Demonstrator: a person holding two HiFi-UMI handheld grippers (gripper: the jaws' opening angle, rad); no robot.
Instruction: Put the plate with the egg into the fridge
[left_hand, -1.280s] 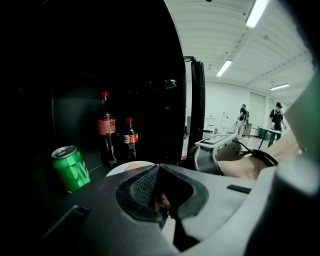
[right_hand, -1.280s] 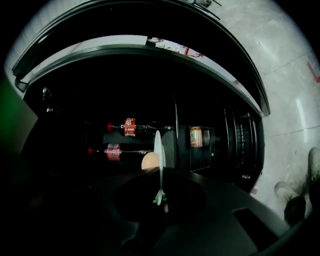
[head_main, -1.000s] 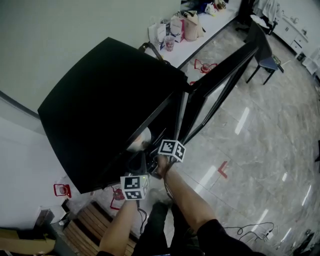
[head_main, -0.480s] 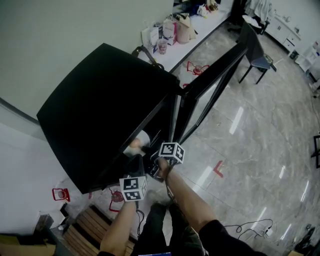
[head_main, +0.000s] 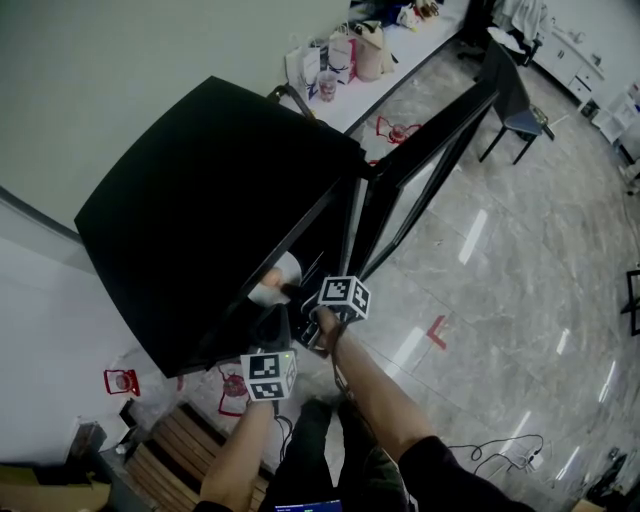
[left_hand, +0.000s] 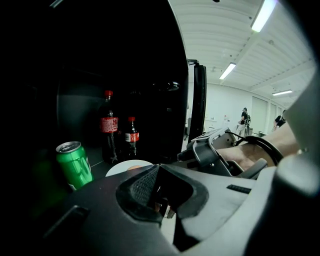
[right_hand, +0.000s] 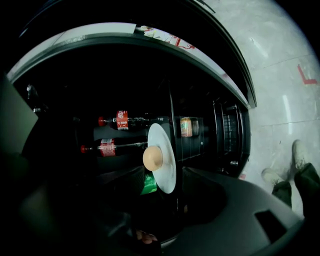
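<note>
the plate (right_hand: 167, 155) with egg (right_hand: 153, 157) is set in the fridge (head_main: 220, 200) by the green can (left_hand: 75, 164); right gripper (right_hand: 172, 200) jaws have just been opened wide, its rim between them; left gripper (left_hand: 165, 192) jaws are held narrowly apart, empty; only withdrawal is judged left

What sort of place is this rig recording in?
Probably an office or lab space, not a home kitchen: a black fridge stands on a shiny tiled floor with red tape marks, under long ceiling strip lights.

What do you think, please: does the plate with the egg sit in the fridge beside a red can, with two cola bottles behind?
The can is green, not red, as the left gripper view shows; plate, egg and bottles are as said.
</note>
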